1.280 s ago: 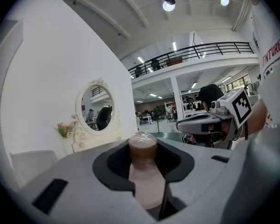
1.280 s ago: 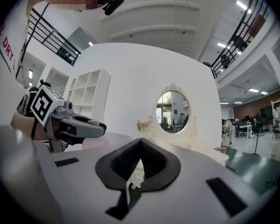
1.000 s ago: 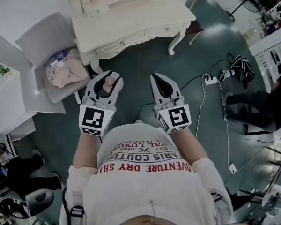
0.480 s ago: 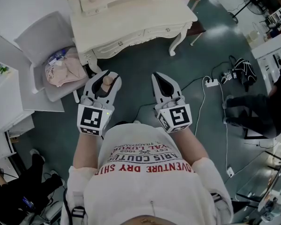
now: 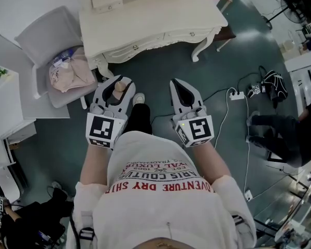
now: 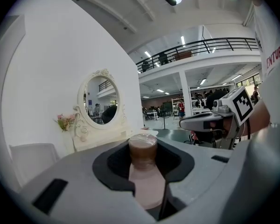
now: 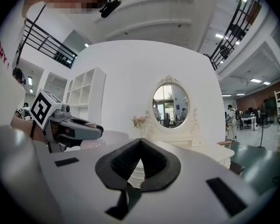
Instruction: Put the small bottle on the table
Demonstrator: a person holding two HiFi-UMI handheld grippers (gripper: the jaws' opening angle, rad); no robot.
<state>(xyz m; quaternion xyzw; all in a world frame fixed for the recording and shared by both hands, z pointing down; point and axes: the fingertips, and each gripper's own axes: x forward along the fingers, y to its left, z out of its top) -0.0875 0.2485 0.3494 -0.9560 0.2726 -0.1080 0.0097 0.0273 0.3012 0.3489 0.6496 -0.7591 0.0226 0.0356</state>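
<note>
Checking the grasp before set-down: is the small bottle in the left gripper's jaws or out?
In. The left gripper is shut on the small bottle; its brown cap stands up between the two jaws.

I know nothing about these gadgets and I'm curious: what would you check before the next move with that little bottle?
1. Grip: ok. The left hand-held gripper has its jaws closed on the small bottle, which stands upright between them.
2. Other gripper out of the way: ok. The right hand-held gripper has its jaws together on nothing.
3. Landing spot: ok. The near part of the table looks bare.
4. Bottle above the table: not ok. It is over the floor, short of the table's edge.
5. Cap on tight: cannot tell.
</note>
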